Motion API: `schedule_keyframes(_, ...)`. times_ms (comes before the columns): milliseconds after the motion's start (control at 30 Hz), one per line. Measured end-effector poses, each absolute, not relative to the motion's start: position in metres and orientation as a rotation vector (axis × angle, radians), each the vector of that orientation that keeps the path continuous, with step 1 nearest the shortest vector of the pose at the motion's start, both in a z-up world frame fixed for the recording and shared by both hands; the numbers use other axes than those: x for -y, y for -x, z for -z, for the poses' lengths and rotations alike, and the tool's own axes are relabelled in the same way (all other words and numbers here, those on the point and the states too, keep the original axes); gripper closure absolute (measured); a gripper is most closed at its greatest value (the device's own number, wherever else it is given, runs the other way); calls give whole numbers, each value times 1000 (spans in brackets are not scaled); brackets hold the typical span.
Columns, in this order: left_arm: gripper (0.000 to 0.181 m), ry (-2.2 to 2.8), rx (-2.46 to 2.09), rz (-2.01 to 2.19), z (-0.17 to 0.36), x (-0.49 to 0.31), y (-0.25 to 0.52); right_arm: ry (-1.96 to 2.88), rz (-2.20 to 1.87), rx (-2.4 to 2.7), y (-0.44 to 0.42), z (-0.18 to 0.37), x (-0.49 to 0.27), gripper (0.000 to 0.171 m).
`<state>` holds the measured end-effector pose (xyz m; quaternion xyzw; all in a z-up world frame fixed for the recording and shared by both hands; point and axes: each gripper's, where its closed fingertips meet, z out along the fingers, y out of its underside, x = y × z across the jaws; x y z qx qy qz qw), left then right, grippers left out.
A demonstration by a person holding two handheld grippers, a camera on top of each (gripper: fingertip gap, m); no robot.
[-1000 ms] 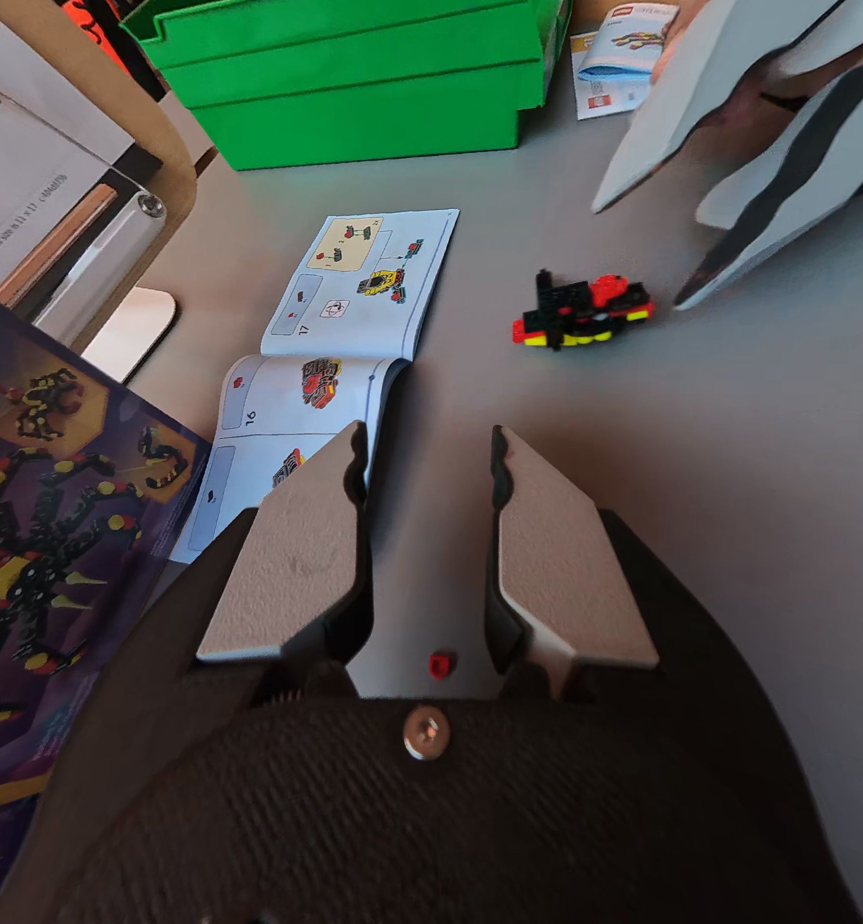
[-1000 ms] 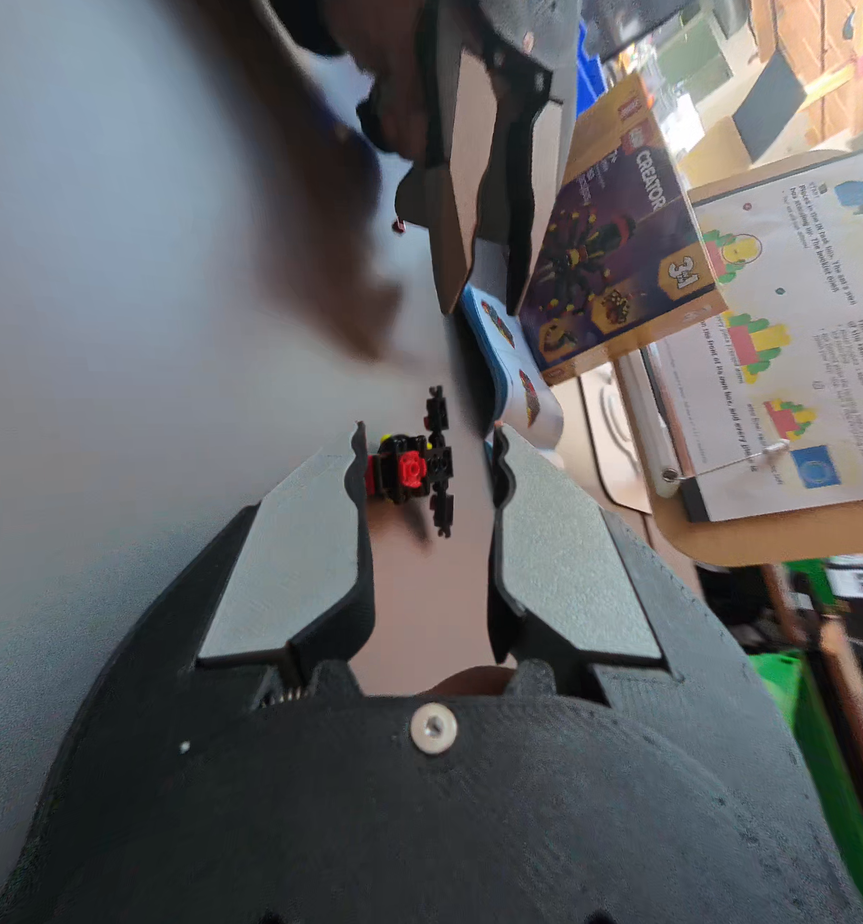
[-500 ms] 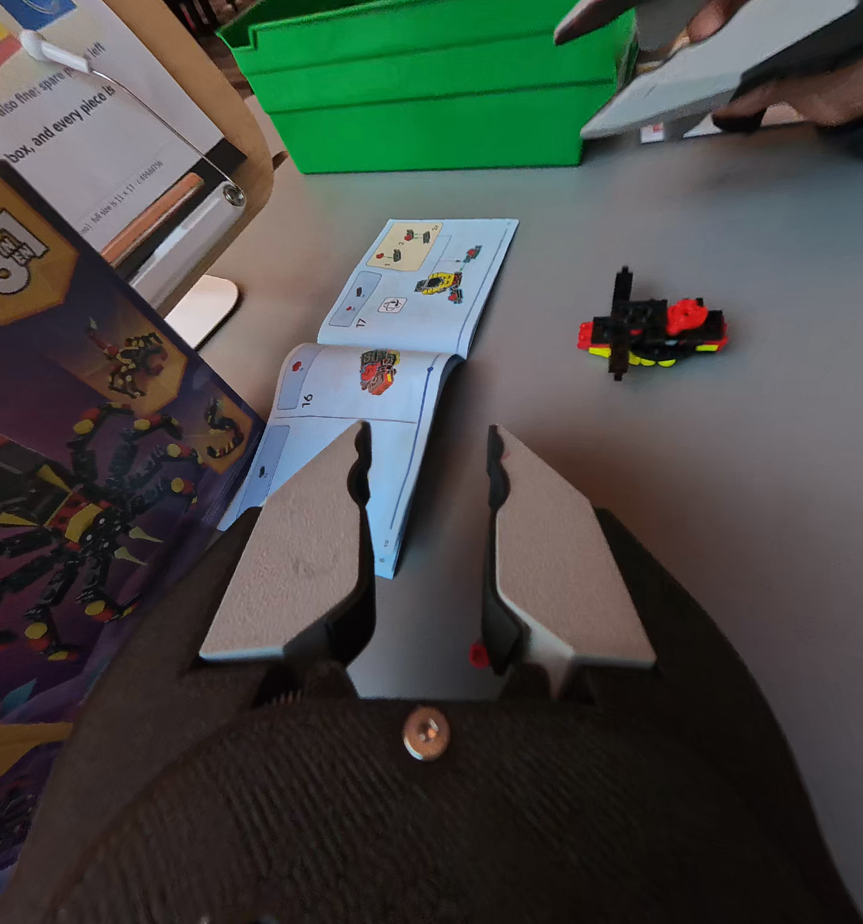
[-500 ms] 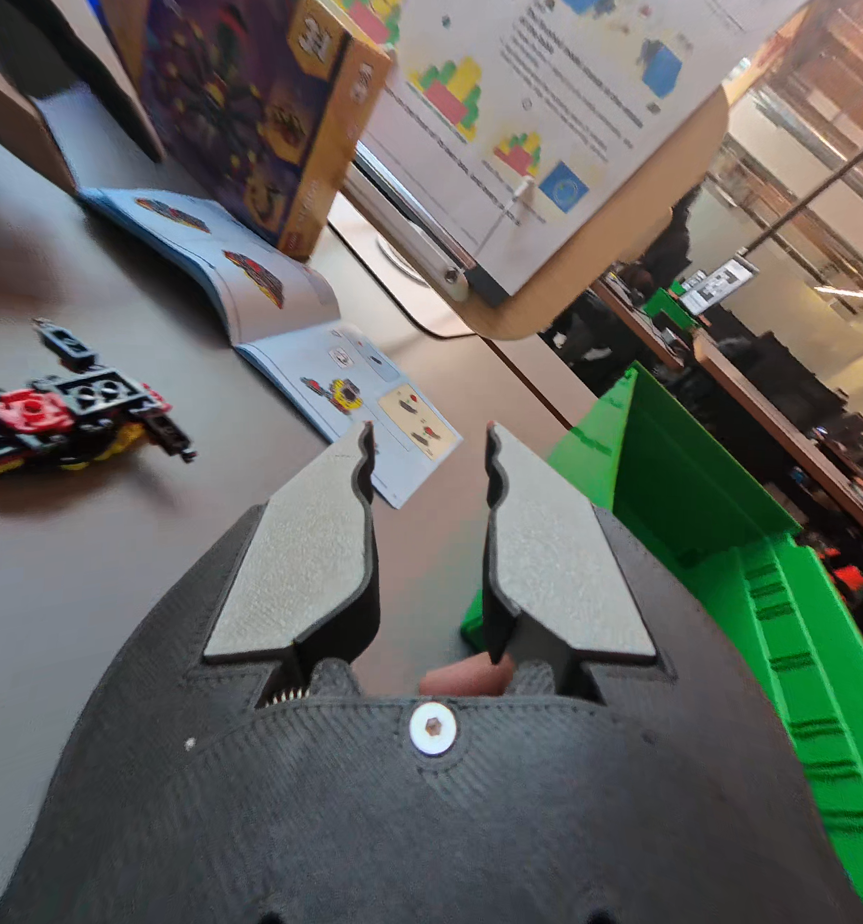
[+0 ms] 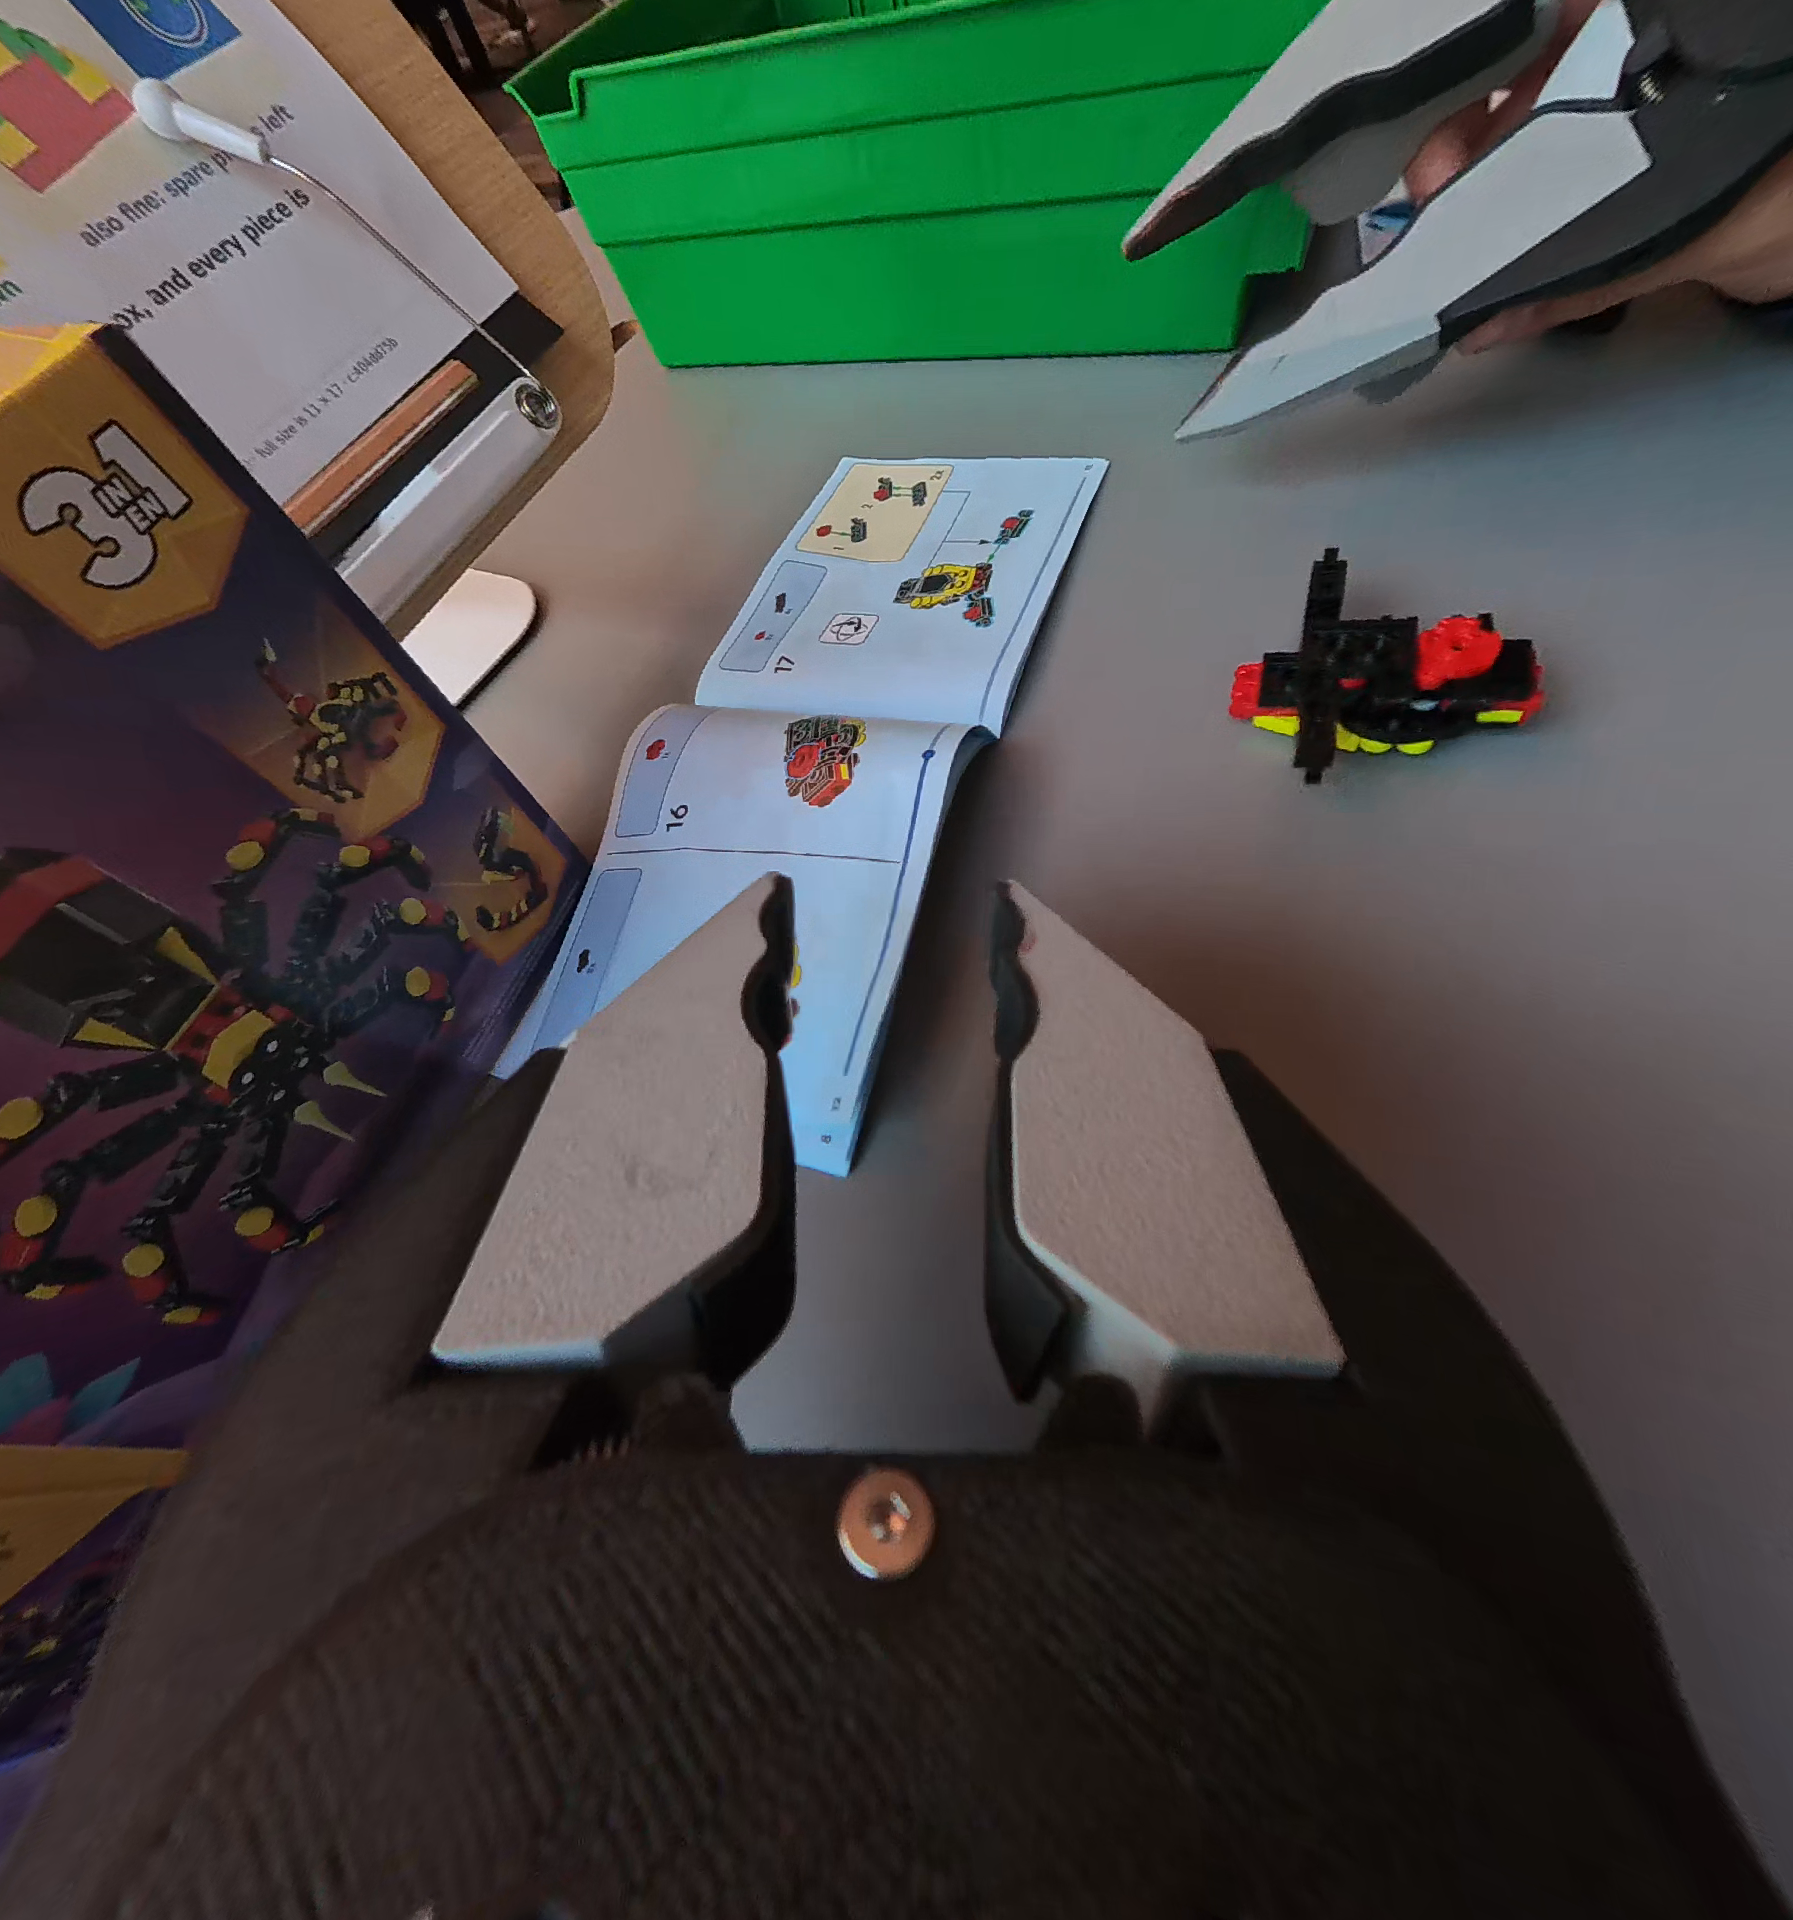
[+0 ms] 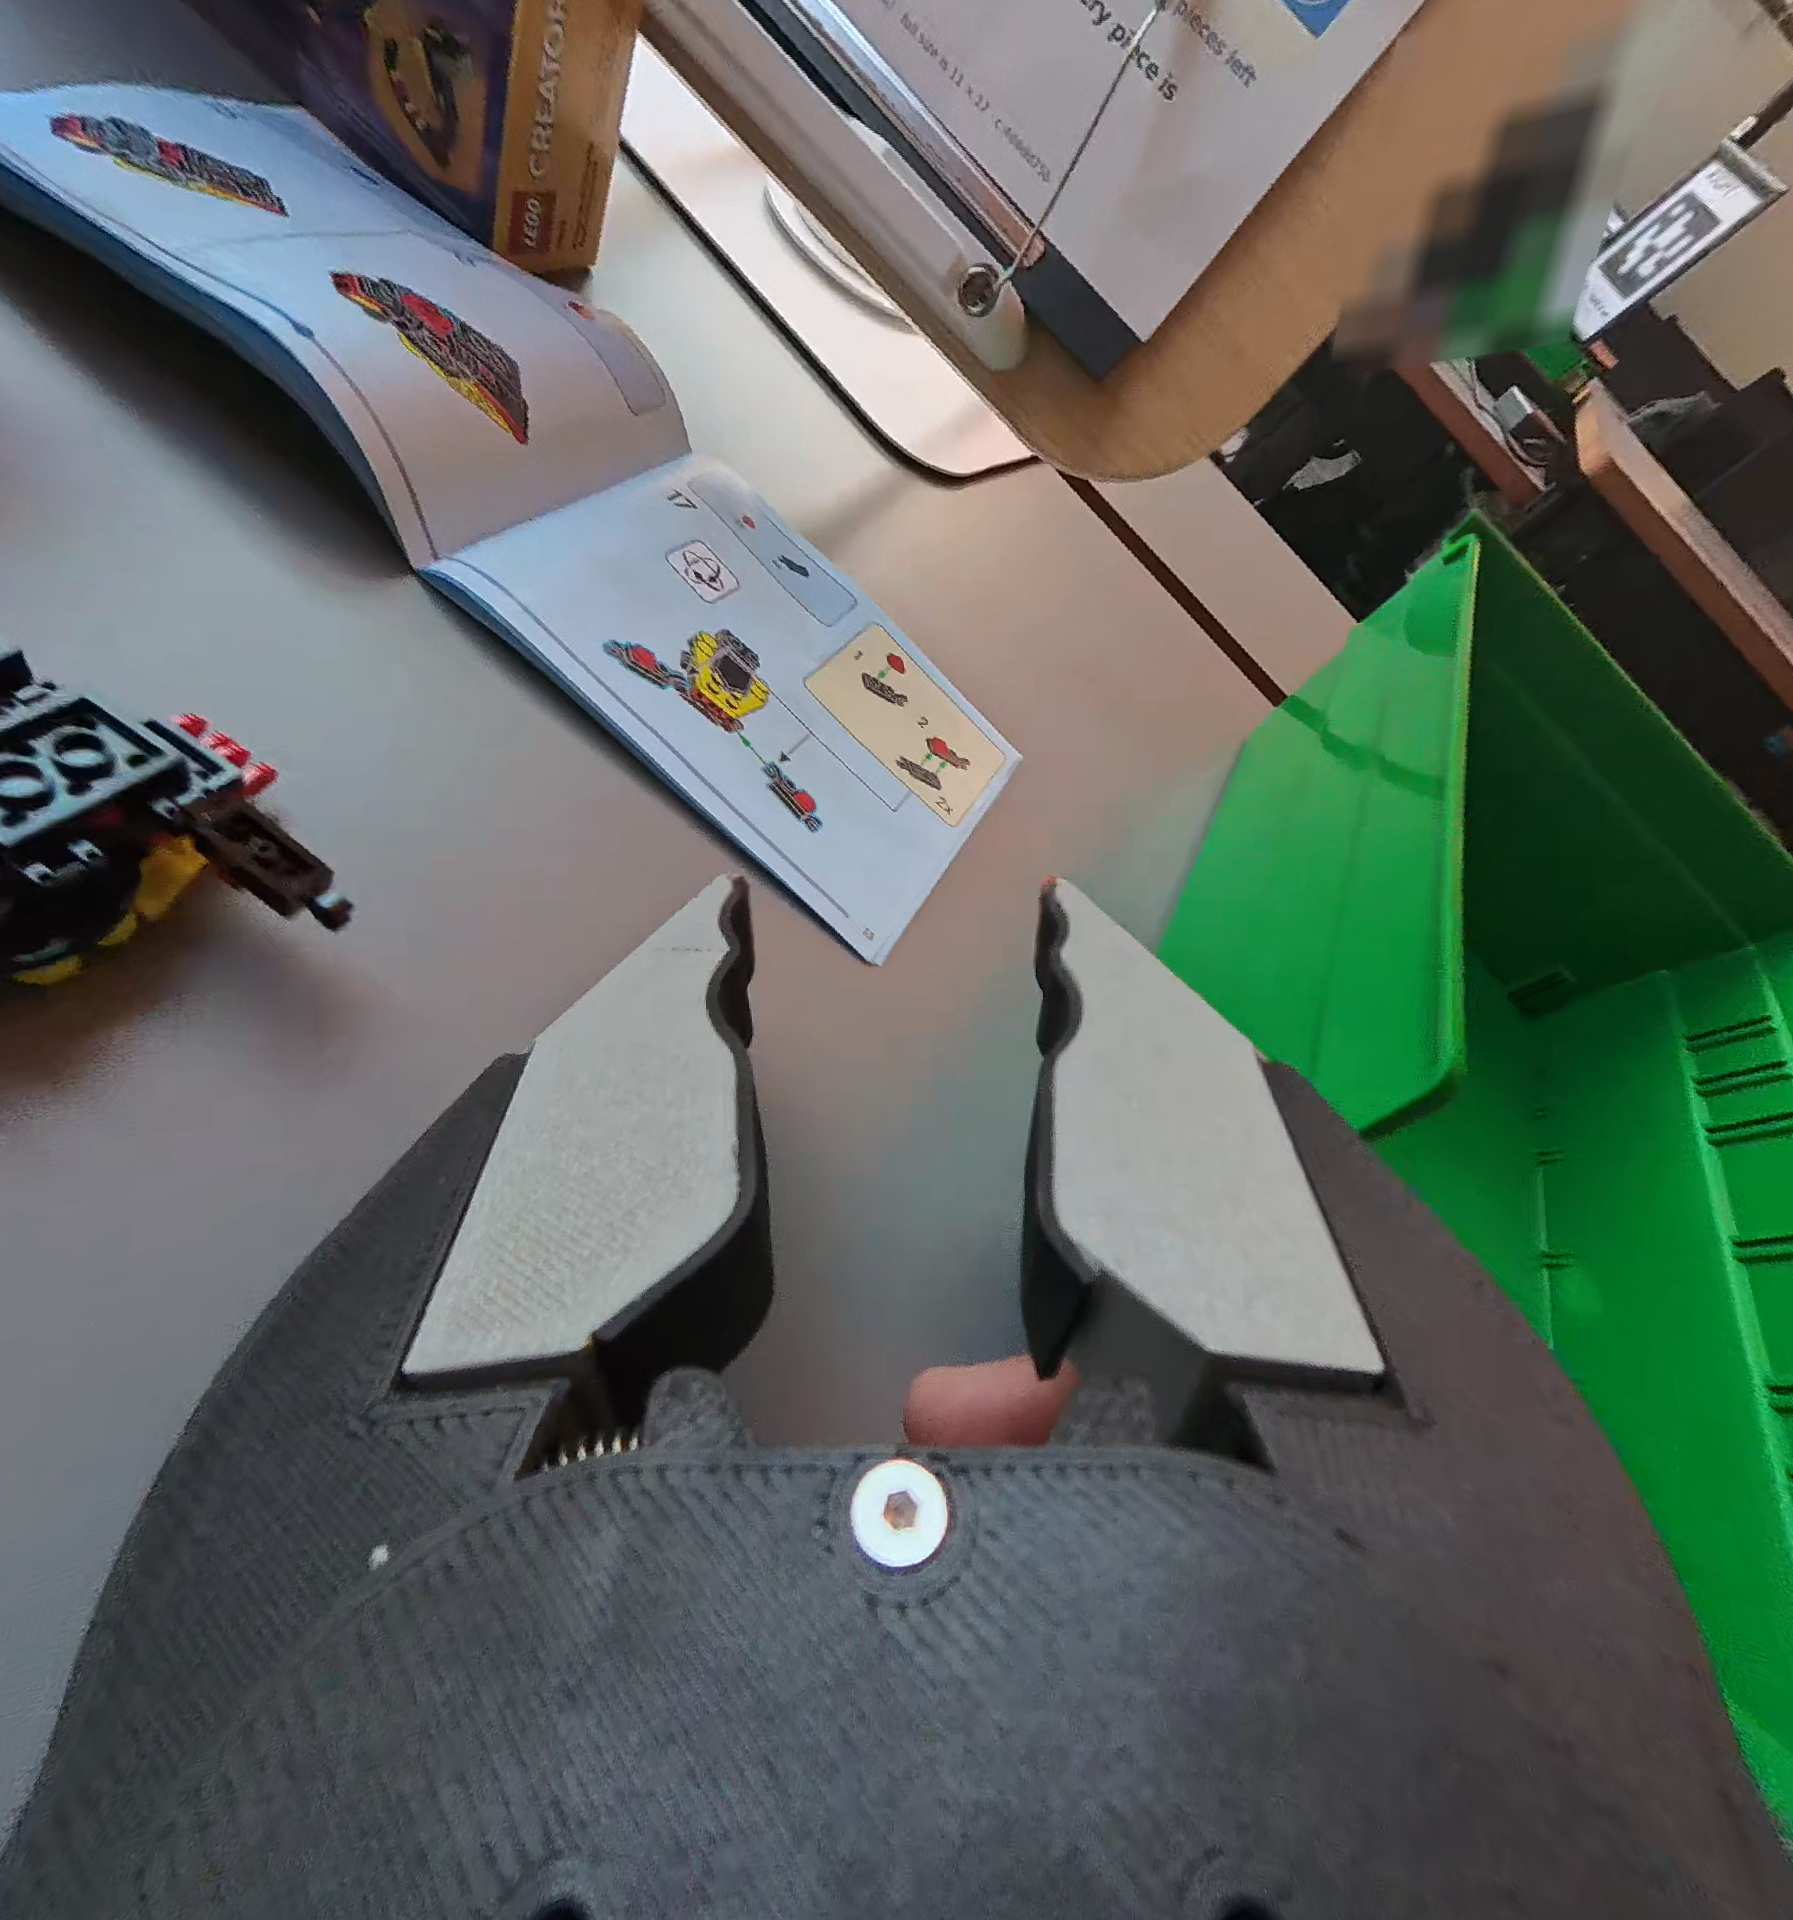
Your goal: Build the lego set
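The part-built lego model (image 5: 1380, 681), black with red and yellow pieces, lies on the grey table (image 5: 1494, 1039) to the right of the open instruction booklet (image 5: 871, 665). My left gripper (image 5: 892, 899) is open and empty, held above the table over the booklet's near edge. My right gripper (image 6: 892, 899) is open and empty, pointing between the booklet (image 6: 726, 686) and the green bin (image 6: 1598, 1091). The model (image 6: 61, 821) lies to its left. In the left wrist view the right gripper (image 5: 1157, 343) hovers beyond the model, in front of the bins.
The purple and yellow lego box (image 5: 144, 935) stands at the left, close to my left gripper. A wooden clipboard stand with a sheet (image 5: 279, 239) is behind it. Stacked green bins (image 5: 923, 208) sit at the far edge.
My right gripper swung away from the model toward the green bin and opened a little wider. My left gripper shifted, so the box looms larger. The small red piece under it is out of sight.
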<state>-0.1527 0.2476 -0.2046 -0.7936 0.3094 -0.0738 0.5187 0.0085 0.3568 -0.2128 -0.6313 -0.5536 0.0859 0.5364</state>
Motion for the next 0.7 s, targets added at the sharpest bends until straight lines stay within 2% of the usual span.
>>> schedule_keyframes(167, 145, 1899, -746, 133, 206, -250, 148, 1505, -215, 1391, 11, 221, -358, 104)
schedule_keyframes(300, 145, 1902, -745, 161, 205, -250, 142, 1529, -184, 1467, 17, 233, -365, 101)
schedule_keyframes(400, 145, 1898, -785, 121, 206, -252, 139, 1549, -177, 1471, 19, 236, -374, 109)
schedule_keyframes(567, 146, 1879, -797, 143, 202, -254, 129, 1566, -197, 1481, 27, 237, -381, 112)
schedule_keyframes(700, 146, 1891, -819, 139, 206, -255, 127, 1585, -228, 1513, 30, 241, -378, 127)
